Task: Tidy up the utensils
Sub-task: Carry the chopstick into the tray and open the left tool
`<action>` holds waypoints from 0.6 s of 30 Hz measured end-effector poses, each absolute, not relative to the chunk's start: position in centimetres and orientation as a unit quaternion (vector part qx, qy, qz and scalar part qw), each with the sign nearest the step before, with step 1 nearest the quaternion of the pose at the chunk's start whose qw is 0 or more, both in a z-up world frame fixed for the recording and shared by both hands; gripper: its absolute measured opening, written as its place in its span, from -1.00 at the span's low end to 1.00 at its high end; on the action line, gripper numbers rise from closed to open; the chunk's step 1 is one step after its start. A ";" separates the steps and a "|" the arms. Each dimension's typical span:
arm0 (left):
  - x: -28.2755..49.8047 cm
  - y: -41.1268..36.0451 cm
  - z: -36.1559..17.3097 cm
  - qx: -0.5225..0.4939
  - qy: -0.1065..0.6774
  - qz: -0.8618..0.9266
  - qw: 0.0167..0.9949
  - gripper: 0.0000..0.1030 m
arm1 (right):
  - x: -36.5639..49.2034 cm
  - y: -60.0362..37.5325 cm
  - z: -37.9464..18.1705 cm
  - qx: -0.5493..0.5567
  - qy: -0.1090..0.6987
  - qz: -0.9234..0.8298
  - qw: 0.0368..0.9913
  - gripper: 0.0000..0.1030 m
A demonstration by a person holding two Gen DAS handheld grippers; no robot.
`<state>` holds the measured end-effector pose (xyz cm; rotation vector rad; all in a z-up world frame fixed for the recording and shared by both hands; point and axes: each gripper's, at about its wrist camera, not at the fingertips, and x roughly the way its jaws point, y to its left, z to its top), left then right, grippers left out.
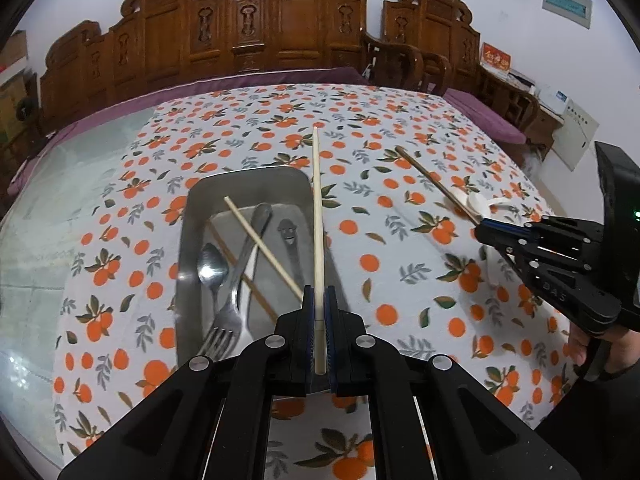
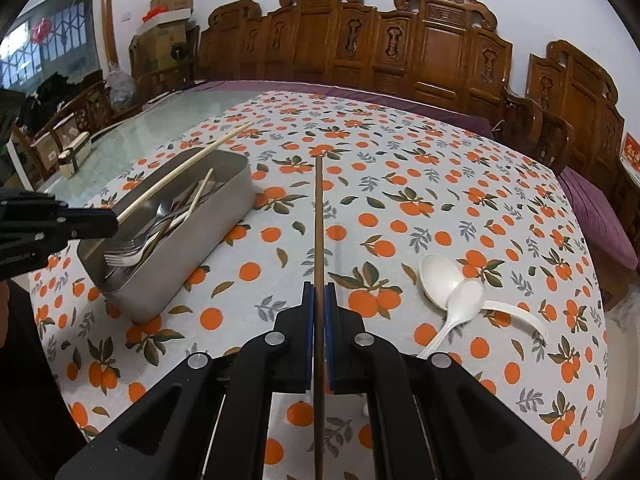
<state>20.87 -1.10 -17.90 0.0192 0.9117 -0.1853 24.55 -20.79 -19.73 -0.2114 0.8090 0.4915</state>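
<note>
My left gripper [image 1: 319, 300] is shut on a pale chopstick [image 1: 317, 208] that points away over the right rim of the steel tray [image 1: 248, 178]. The tray holds a fork [image 1: 224, 328], a metal spoon [image 1: 212, 268], a smiley-handled utensil [image 1: 289, 236], another pale chopstick [image 1: 260, 240] and a brown one. My right gripper [image 2: 319, 296] is shut on a dark brown chopstick [image 2: 318, 216], held above the cloth right of the tray [image 2: 200, 248]. Two white plastic spoons [image 2: 448, 284] lie on the cloth to its right. The other gripper shows in each view: the right gripper [image 1: 482, 226], the left gripper [image 2: 114, 216].
An orange-print tablecloth [image 1: 400, 240] covers part of a glass-topped table [image 1: 60, 200]. Carved wooden chairs [image 1: 280, 20] with purple cushions line the far side. A hand [image 1: 588, 352] holds the right gripper's handle. Boxes [image 2: 172, 4] stand at the far left.
</note>
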 end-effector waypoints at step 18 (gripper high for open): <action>22.1 3.0 -20.9 -0.001 0.490 -0.060 0.870 -0.92 | 24.4 -20.4 -20.0 -0.106 0.391 0.237 0.883 -0.89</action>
